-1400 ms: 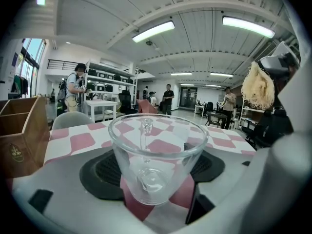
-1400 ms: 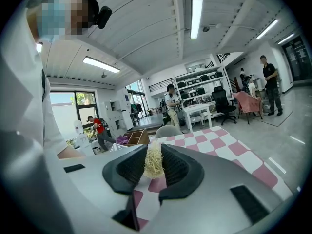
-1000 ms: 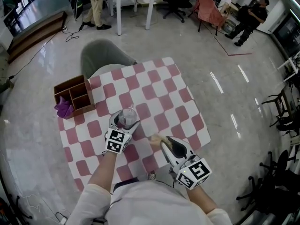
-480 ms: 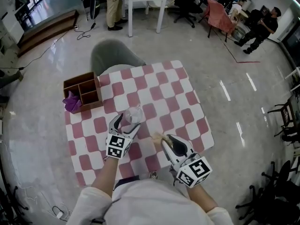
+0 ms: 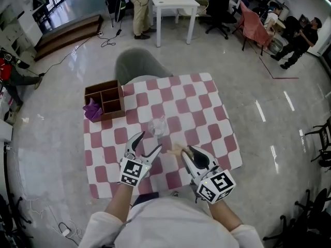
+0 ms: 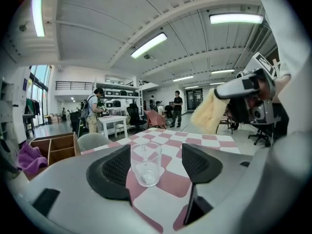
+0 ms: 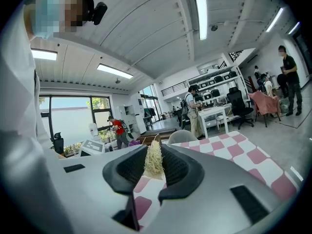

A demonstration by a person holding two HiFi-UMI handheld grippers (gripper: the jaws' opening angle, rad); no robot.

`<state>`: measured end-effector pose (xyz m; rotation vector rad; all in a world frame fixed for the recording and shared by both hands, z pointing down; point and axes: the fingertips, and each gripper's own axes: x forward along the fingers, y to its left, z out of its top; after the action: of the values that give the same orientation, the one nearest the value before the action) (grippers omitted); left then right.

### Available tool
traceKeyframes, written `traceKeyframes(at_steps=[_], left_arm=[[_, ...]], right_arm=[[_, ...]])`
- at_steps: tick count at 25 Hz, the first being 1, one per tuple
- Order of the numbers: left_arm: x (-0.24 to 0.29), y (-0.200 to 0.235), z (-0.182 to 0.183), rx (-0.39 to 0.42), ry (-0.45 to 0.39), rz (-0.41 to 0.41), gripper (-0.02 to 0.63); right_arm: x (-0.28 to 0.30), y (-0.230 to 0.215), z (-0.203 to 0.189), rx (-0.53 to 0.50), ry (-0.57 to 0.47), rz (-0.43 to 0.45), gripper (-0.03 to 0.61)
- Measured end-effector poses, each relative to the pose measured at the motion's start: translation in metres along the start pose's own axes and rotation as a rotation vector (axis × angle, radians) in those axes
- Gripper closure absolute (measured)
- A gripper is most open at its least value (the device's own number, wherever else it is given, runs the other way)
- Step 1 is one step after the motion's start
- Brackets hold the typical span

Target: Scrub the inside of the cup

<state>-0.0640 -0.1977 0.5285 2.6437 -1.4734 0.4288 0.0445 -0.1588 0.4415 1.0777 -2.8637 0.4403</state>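
1. The left gripper [image 5: 149,142] is held low over the near part of a square table covered with a red-and-white checked cloth [image 5: 192,107]. Its jaws stand wide apart and grip nothing.
2. A clear, empty drinking glass cup [image 6: 146,163] stands upright on the cloth, near the middle of the table. In the left gripper view it sits in the gap between the two black pads. In the head view it lies just beyond the fingertips. It appears to touch neither pad.
3. The right gripper [image 5: 182,151] is beside the left one, over the near right part of the table. Its jaws are closed narrow on a pale yellow fibrous scrubber [image 7: 154,160]. The scrubber's tuft sticks out past the jaw tips.
4. In the head view the scrubber's free end points towards the cup, near it but apart from it. It is outside the cup.
5. An open brown wooden box with compartments [image 5: 102,84] sits at the far left corner of the table. A purple cloth [image 5: 93,109] lies bunched in its near left compartment.
6. A grey rounded chair [image 5: 137,66] stands against the table's far edge.
7. On the glossy floor beyond stands a white table [image 5: 173,0], with a person [image 5: 140,9] beside it.
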Motion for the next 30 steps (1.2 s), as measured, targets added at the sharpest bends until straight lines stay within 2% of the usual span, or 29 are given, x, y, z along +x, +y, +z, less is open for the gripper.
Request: traceKeyframes(at_steps=[1, 3, 10, 15, 20, 30], left_arm=[[-0.006, -0.003, 0.004, 0.004, -0.012, 0.008, 0.279], [-0.019, -0.009, 0.011, 0.01, -0.036, 0.032, 0.396], [-0.059, -0.028, 0.034, 0.014, -0.08, 0.077, 0.495], [-0.082, -0.028, 0.047, -0.009, -0.076, 0.12, 0.542], [-0.101, -0.034, 0.053, -0.026, -0.057, 0.126, 0.562], [-0.127, -0.05, 0.077, -0.005, -0.125, 0.158, 0.581]], right_arm=[[0.0, 0.001, 0.001, 0.0, 0.0, 0.004, 0.479], [-0.001, 0.003, 0.001, -0.001, -0.003, 0.015, 0.479], [-0.006, 0.015, 0.002, -0.005, -0.007, 0.06, 0.479], [-0.009, 0.025, 0.002, -0.009, -0.013, 0.084, 0.477], [-0.012, 0.034, 0.001, -0.004, -0.028, 0.104, 0.479], [-0.026, 0.038, -0.009, -0.005, -0.021, 0.104, 0.479]])
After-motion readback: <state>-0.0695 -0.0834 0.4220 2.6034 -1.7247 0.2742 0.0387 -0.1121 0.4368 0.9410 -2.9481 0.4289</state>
